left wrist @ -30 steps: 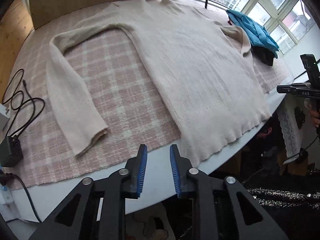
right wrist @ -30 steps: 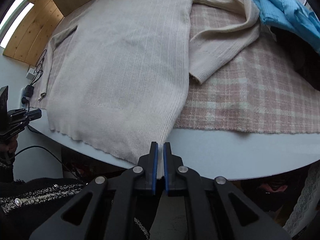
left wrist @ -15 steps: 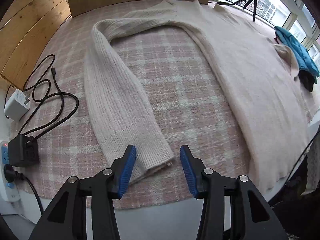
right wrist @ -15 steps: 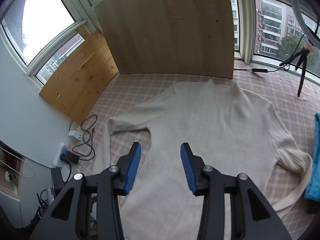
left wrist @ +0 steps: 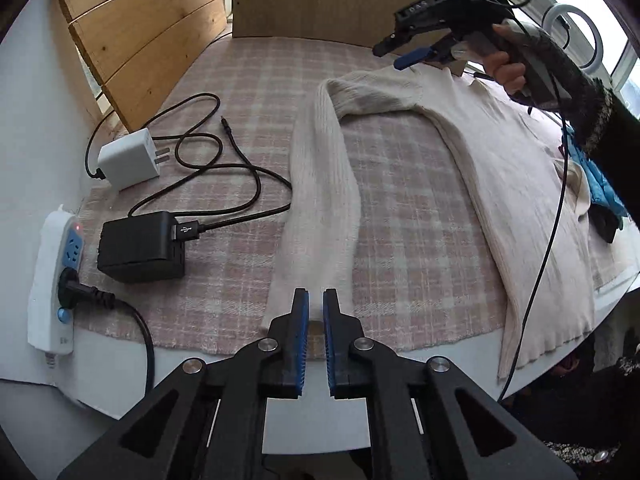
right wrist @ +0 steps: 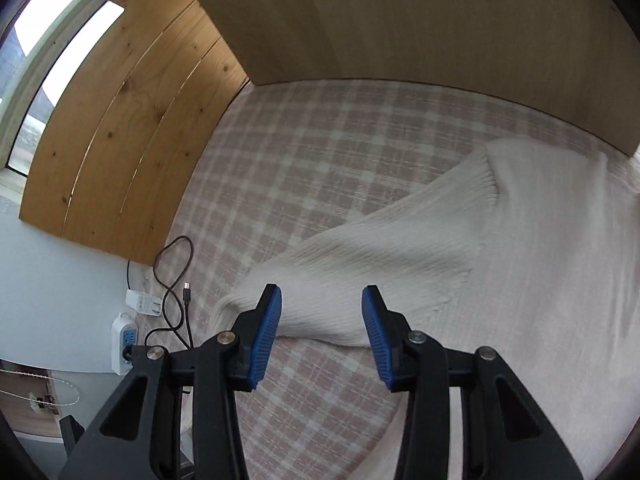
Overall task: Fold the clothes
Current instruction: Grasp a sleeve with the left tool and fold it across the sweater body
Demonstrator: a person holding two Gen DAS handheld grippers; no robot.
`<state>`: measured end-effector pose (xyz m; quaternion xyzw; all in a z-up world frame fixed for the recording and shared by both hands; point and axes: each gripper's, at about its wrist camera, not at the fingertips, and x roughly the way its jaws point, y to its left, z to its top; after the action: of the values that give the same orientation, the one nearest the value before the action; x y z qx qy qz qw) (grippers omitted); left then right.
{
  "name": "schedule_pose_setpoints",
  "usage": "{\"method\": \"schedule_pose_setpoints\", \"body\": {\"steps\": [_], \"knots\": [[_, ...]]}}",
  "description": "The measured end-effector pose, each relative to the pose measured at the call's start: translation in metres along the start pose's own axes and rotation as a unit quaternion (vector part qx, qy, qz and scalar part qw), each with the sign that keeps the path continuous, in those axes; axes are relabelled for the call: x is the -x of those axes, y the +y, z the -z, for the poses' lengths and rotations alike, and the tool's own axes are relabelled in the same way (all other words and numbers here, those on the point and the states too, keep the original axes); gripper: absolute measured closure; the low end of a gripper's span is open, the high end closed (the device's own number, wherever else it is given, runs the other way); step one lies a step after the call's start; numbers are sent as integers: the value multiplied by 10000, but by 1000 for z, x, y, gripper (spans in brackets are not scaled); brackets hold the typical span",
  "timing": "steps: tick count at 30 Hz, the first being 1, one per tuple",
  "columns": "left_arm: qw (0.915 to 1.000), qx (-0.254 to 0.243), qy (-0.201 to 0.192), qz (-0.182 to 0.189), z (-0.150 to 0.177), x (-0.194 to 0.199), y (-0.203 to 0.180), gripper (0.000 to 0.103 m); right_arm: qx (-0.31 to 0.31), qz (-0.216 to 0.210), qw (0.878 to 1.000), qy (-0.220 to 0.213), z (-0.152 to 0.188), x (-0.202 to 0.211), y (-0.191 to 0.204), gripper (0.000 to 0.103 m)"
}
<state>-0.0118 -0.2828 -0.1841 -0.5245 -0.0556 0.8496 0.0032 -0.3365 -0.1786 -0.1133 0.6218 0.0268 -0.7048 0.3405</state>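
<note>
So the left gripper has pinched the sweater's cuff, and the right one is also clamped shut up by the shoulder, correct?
Not quite. The left gripper does pinch the cream sweater's cuff, but the right gripper is open: the right wrist view shows its blue pads spread wide above the sleeve near the shoulder, gripping nothing.

Left wrist view: low at near table edge, faces far along sweater sleeve (left wrist: 320, 208). Right wrist view: higher, faces down-left over same sleeve (right wrist: 360, 264).

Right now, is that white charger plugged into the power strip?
No, the white charger lies loose on the plaid cloth, apart from the power strip.
</note>
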Motion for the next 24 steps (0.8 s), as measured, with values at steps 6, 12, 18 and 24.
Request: {"method": "schedule_pose_setpoints", "body": {"steps": [6, 12, 18, 24], "knots": [[9974, 628, 192, 286, 22, 4, 27, 69, 810, 889, 9904, 689, -2, -59, 32, 62], [9977, 471, 486, 71, 9, -40, 17, 69, 971, 862, 9887, 753, -3, -59, 36, 62], [9994, 51, 323, 92, 1, -45, -1, 99, 653, 678, 9938, 585, -19, -40, 30, 62], [9969, 232, -721, -234, -4, 53, 29, 99, 457, 536, 9942, 815, -39, -51, 41, 61]]}}
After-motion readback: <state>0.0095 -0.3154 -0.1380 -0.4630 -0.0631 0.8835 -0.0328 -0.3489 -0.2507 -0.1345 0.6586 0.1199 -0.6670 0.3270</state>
